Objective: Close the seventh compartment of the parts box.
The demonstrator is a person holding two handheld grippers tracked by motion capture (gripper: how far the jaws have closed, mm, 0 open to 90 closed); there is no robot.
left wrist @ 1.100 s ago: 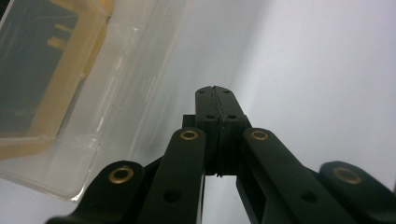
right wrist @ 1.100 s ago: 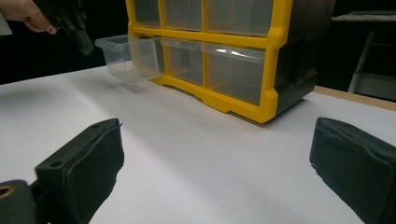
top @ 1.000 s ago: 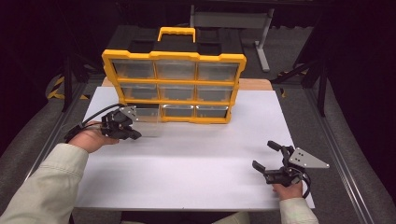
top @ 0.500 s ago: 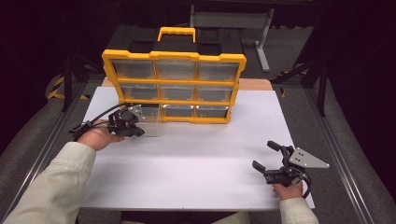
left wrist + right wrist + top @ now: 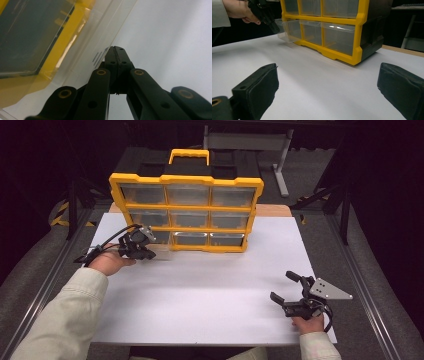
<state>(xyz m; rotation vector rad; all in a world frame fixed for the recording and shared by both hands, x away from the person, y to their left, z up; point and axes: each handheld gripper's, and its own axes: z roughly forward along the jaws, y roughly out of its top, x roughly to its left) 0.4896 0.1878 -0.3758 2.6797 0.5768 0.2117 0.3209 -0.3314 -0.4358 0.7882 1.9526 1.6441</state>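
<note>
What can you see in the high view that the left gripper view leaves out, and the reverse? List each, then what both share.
High view alone: the organiser's handle, all nine drawers, and the right gripper open over the white sheet.
Left gripper view alone: its jaws pressed together on the clear drawer's lip.
Both: the yellow frame, the pulled-out bottom-left drawer, and the left gripper.

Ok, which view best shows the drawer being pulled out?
The right gripper view: the clear drawer juts from the yellow organizer's bottom row, left hand-held gripper at its front. The high view shows it small, partly hidden. The left gripper view shows just its clear wall close up.
</note>
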